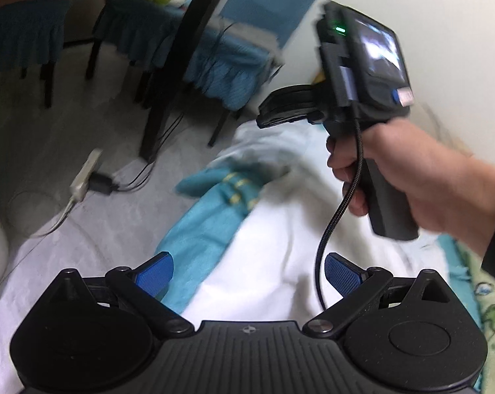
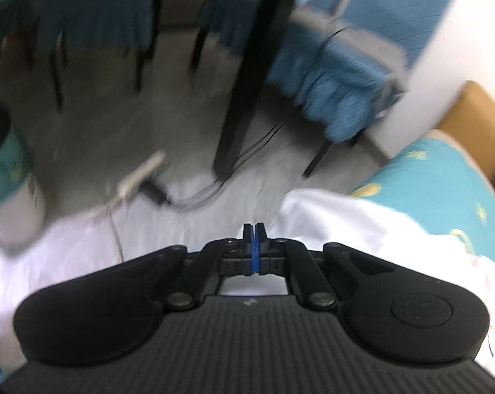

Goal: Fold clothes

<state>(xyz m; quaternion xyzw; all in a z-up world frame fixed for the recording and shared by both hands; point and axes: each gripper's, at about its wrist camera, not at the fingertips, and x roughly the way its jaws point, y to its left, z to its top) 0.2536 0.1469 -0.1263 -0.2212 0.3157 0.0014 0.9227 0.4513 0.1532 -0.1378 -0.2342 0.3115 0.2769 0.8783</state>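
A white garment (image 1: 280, 239) lies crumpled on a white sheet (image 1: 50, 262), with a teal garment (image 1: 211, 216) with yellow trim beside it. My left gripper (image 1: 249, 274) hovers open above both, its blue pads (image 1: 155, 272) wide apart and nothing between them. A hand (image 1: 411, 180) holds my right gripper (image 1: 262, 118) in the air above the far end of the white garment. In the right wrist view the right gripper (image 2: 254, 229) is shut with nothing seen in it. The white garment (image 2: 345, 226) and a teal cloth (image 2: 444, 184) lie ahead to its right.
A black table leg (image 1: 168, 98) stands beyond the sheet, with blue-covered chairs (image 1: 221, 65) around it. A power strip (image 1: 83, 174) and cables lie on the grey floor. A cardboard box (image 2: 477, 115) is at the right, and a white bin (image 2: 8, 180) is at the left.
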